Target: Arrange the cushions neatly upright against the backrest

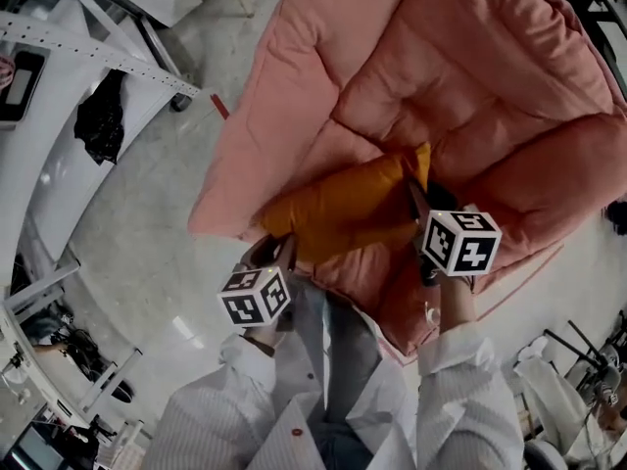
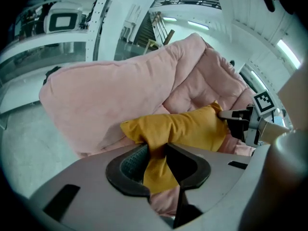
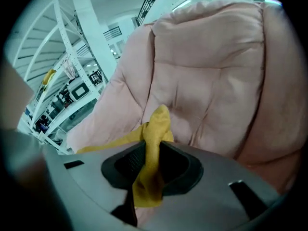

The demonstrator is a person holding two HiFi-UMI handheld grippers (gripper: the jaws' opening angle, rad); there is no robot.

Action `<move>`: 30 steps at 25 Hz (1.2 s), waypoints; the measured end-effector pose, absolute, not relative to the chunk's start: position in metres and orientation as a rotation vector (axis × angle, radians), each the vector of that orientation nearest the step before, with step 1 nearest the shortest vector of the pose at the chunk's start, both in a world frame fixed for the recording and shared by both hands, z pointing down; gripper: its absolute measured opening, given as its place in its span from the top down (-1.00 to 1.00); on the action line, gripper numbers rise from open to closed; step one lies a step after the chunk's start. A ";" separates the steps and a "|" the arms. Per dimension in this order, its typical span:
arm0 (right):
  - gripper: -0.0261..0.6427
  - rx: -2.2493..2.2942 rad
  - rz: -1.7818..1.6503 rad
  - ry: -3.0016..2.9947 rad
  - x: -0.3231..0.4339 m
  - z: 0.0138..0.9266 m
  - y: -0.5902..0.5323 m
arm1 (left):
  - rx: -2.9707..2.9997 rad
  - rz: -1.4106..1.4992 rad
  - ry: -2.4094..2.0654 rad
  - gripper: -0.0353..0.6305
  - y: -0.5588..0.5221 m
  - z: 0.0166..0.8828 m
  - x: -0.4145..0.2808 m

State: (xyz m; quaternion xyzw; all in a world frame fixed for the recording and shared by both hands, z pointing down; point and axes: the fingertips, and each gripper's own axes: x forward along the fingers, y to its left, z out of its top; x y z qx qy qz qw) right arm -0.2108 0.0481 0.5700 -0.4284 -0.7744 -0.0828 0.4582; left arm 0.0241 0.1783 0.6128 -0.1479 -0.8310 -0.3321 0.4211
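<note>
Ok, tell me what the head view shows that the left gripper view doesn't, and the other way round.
Head view only: the person's white coat and the marker cube on the left gripper. Left gripper view only: that gripper's jaws seen close up, pinched on a corner of the cushion, and a railing high overhead. Both: the yellow cushion, the pink seat behind it, and the right gripper holding the cushion's other corner.
</note>
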 end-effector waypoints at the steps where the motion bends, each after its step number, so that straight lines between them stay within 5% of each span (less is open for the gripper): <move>1: 0.64 -1.055 -0.190 -1.926 -0.212 0.563 0.046 | -0.364 -0.814 -2.097 0.53 0.180 0.607 0.021; 30: 0.64 -0.314 0.325 -2.265 -0.237 0.494 -0.054 | 0.314 -0.306 -2.237 0.54 0.213 0.532 -0.192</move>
